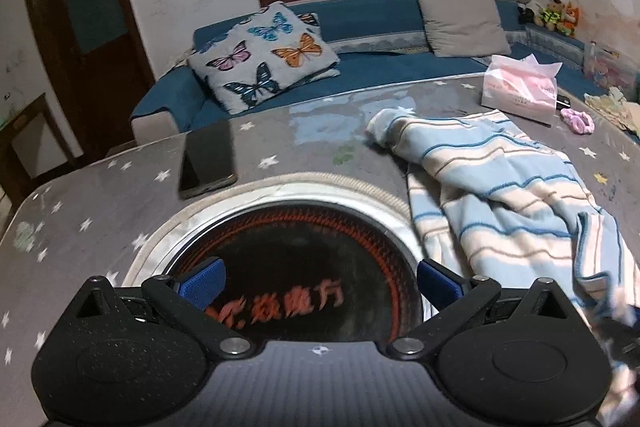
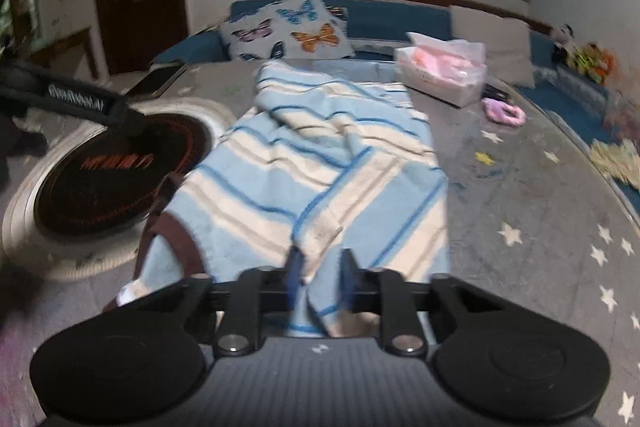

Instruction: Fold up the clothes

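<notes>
Striped garment (image 2: 320, 163) pinched in right jaws; left jaws wide; phone (image 1: 208, 159), tissue box (image 1: 520, 89) nearby.

Garment (image 1: 500, 187): lower right end blurs and runs off the left-wrist view.
Toys (image 2: 588, 57): smeared, kinds unreadable.
Heater lettering (image 1: 276, 303): blurred, illegible.
Yellow cloth (image 1: 616, 107): cut by edge.

A star-patterned bench (image 1: 120, 187) carries a striped garment (image 1: 500, 187), phone (image 1: 208, 159) near its far-left corner, tissue pack (image 1: 520, 89) and pink scrunchie (image 1: 578, 120) along its far edge.
</notes>
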The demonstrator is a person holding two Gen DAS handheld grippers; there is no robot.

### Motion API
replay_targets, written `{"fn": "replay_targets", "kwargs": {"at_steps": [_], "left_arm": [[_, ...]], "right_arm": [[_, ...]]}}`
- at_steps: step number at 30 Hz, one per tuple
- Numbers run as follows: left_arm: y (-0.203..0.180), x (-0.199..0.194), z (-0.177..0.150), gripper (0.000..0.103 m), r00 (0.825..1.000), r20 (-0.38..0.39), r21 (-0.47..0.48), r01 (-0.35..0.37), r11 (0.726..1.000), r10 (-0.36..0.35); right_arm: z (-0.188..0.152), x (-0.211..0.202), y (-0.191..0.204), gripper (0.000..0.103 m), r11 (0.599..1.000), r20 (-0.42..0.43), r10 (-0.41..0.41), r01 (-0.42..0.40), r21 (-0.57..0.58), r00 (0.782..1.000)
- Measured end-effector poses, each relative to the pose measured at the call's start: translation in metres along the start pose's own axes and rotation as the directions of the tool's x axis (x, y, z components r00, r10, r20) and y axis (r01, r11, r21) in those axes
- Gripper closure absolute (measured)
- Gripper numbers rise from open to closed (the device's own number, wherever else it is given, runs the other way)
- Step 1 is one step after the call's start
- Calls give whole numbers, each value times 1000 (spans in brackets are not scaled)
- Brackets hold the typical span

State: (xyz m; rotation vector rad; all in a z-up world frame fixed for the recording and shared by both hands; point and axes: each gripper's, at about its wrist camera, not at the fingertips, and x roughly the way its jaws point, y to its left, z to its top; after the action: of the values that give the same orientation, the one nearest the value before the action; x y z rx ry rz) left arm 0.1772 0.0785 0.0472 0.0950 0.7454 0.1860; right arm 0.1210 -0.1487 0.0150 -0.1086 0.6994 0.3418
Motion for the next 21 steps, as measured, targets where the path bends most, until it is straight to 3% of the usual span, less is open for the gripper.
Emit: {"fn": "replay_targets", "kwargs": {"at_steps": [5, 8, 13, 21], "left_arm": [[-7, 33, 9, 5, 999, -25, 13, 38, 999, -37], [-9, 54, 15, 10, 995, -55, -4, 78, 997, -78], [-12, 84, 23, 30, 987, -77, -29, 142, 989, -144], [-9, 104, 34, 32, 970, -71, -50, 230, 972, -233]], "right_arm": [[4, -22, -40, 98, 991, 70, -84, 76, 110, 994], [0, -27, -61, 98, 980, 65, -139, 128, 154, 988], [-5, -22, -87, 97, 959, 25, -190, 179, 221, 982], [-6, -14, -96, 73, 956, 4, -140, 134, 261, 990]]}}
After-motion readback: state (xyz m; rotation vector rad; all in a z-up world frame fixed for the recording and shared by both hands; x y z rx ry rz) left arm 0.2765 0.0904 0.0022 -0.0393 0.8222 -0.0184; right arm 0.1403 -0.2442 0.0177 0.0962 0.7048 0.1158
